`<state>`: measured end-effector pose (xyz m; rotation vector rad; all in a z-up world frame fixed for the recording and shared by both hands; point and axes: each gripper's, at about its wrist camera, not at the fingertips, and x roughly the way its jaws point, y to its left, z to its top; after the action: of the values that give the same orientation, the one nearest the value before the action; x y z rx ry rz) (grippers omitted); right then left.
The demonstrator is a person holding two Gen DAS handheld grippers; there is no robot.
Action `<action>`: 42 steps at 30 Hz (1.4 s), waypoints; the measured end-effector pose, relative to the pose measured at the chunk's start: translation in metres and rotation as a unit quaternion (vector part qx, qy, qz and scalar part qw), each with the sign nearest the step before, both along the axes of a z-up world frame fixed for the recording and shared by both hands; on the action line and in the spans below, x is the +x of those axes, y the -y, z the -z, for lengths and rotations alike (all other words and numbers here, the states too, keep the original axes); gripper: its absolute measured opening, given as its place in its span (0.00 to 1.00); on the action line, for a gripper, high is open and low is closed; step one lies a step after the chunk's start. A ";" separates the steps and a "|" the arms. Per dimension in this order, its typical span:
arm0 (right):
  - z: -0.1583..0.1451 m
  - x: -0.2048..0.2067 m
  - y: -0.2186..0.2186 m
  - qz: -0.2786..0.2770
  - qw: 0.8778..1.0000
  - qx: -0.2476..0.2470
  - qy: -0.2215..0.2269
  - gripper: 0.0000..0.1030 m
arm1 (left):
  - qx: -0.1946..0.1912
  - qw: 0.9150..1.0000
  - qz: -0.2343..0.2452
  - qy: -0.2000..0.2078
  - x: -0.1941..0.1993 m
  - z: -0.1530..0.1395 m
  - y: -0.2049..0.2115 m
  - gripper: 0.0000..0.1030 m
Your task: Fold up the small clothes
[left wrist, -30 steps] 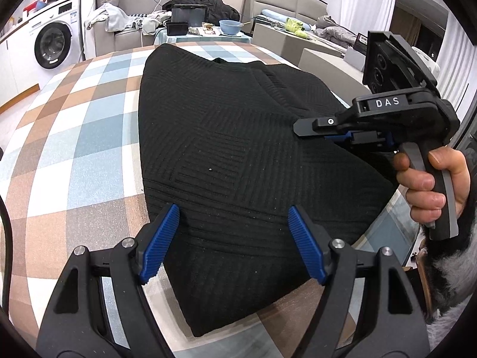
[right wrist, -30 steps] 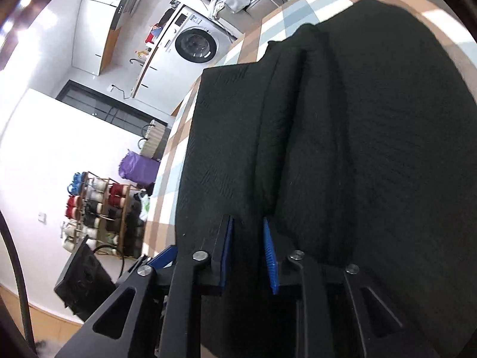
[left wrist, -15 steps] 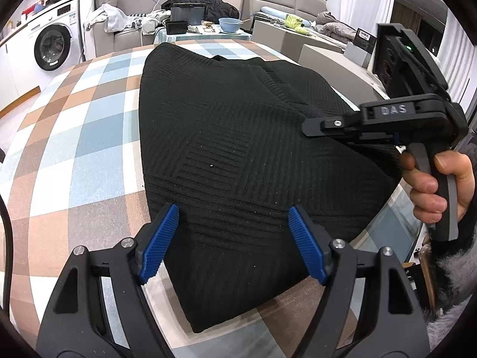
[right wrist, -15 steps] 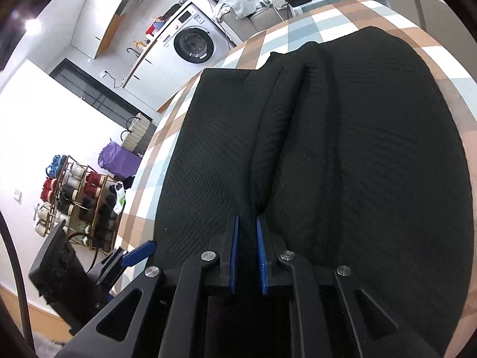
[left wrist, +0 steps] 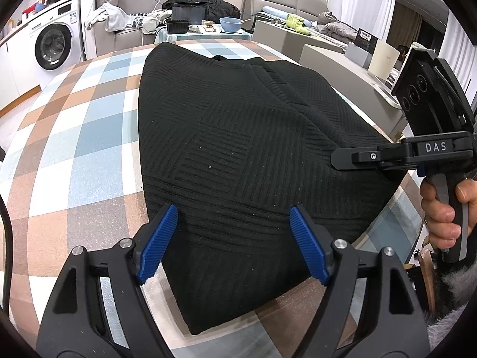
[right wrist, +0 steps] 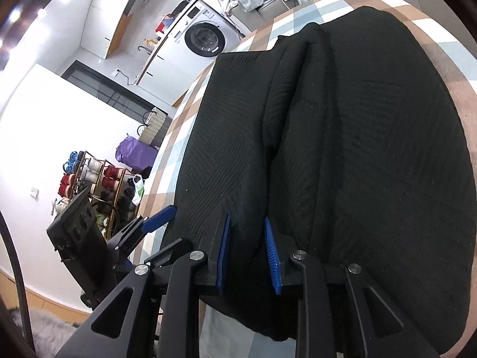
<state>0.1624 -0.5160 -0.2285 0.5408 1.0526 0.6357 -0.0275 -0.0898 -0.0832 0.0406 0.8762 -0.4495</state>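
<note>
**Black ribbed knit flat on a checked cloth, both grippers at its near edge**

A black knit garment [left wrist: 238,155] lies spread over a table cloth [left wrist: 74,164] of blue, brown and white squares. Its weave runs in ribbed blocks, some lines level, some slanted, with pale lint specks on it. A soft ridge of doubled fabric runs from the near edge toward the far end, right of the middle.

The left gripper [left wrist: 232,244] hovers over the near left corner, its ridged blue pads [left wrist: 158,244] spread wide, nothing between them but the cloth lying below.

The right gripper [right wrist: 247,250] sits at the near right edge, matte black plastic with blue ribbed pads; its jaws are opening, narrowly parted, with the fabric ridge between them. A hand [left wrist: 447,205] grips its handle.

A white washing machine [left wrist: 53,44] stands far left.
</note>
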 end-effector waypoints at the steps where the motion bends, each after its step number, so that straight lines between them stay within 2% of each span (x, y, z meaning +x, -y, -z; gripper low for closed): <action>1: 0.000 -0.001 0.001 -0.001 1.000 -0.001 0.001 0.23 | 0.001 1.000 0.000 0.000 0.000 0.000 0.000 0.74; 33: -0.002 0.002 -0.001 -0.010 1.000 -0.010 0.017 0.22 | 0.005 1.000 0.001 0.001 -0.001 0.000 0.000 0.75; 36: -0.007 0.000 -0.010 -0.017 0.998 -0.043 0.037 0.09 | 0.005 1.000 0.002 -0.001 -0.001 0.000 0.000 0.75; 39: -0.040 -0.011 -0.016 -0.032 0.992 -0.054 0.112 0.08 | 0.003 1.000 0.001 0.000 -0.002 -0.004 -0.002 0.75; 42: -0.037 -0.007 -0.012 -0.030 0.991 -0.082 0.100 0.08 | -0.008 1.000 -0.005 0.004 -0.002 -0.010 -0.007 0.75</action>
<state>0.1557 -0.5036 -0.1915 0.2967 0.9243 0.6359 -0.0298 -0.0825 -0.0732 0.0242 0.8652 -0.4469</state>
